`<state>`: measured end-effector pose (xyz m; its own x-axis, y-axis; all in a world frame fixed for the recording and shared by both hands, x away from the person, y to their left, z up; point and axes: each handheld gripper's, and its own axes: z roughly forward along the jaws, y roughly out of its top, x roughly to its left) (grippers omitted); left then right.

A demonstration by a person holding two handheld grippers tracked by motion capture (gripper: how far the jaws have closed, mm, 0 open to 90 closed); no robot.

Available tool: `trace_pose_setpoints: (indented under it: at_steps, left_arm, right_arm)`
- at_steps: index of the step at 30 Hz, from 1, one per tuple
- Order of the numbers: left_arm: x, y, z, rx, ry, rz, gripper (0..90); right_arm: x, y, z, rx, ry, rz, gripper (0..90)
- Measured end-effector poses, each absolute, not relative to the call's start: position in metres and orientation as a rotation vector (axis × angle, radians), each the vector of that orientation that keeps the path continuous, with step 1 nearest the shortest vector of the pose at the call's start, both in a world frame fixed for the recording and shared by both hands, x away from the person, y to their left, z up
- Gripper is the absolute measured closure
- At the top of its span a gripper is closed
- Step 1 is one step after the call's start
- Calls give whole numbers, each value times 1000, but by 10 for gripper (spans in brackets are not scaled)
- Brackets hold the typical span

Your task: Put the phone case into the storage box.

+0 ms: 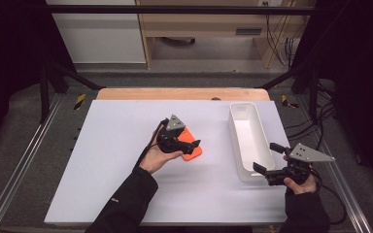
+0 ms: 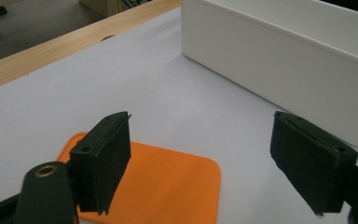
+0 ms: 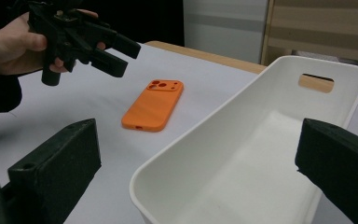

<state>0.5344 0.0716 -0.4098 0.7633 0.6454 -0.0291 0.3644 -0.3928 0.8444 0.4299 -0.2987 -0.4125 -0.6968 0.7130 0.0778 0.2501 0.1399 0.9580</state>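
Note:
An orange phone case point(image 1: 193, 150) point(image 3: 153, 105) lies flat on the white table top point(image 1: 107, 165), camera cut-outs toward the far side. My left gripper point(image 1: 190, 147) hovers just over its near-left part, tilted toward the right. In the left gripper view the left gripper point(image 2: 200, 128) has its jaws apart, with a corner of the case point(image 2: 172, 186) below and nothing pressed between the pads. The right gripper view shows the left gripper point(image 3: 127, 59) held above the table, clear of the case. My right gripper point(image 1: 266, 157) point(image 3: 198, 135) stands open at the near end of the white bin point(image 1: 234, 130).
The long white bin point(image 3: 186, 144) point(image 2: 279, 70) stands lengthwise at the table's right; what shows of its inside holds nothing, and there is a handle slot in its far end. A wooden edge point(image 1: 182, 93) runs behind the white top. Black frame posts flank the table.

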Motion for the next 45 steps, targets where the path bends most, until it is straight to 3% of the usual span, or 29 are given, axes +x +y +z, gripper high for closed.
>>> trace_pose_setpoints:
  at_steps: [13,21,37,45]
  left_arm:
    - [543,61,-421,2062,783,398,502]
    - [552,57,-429,2076,803,390,637]
    - [565,43,-437,2129,839,385,857]
    - [573,35,-444,2165,865,382,896]
  right_arm:
    - [430,-299,-413,924,2027,1578,4]
    - [430,-299,-412,926,2026,1579,4]
    - [431,-299,-413,925,2028,1573,4]
    - [430,-299,-412,925,2026,1580,4]
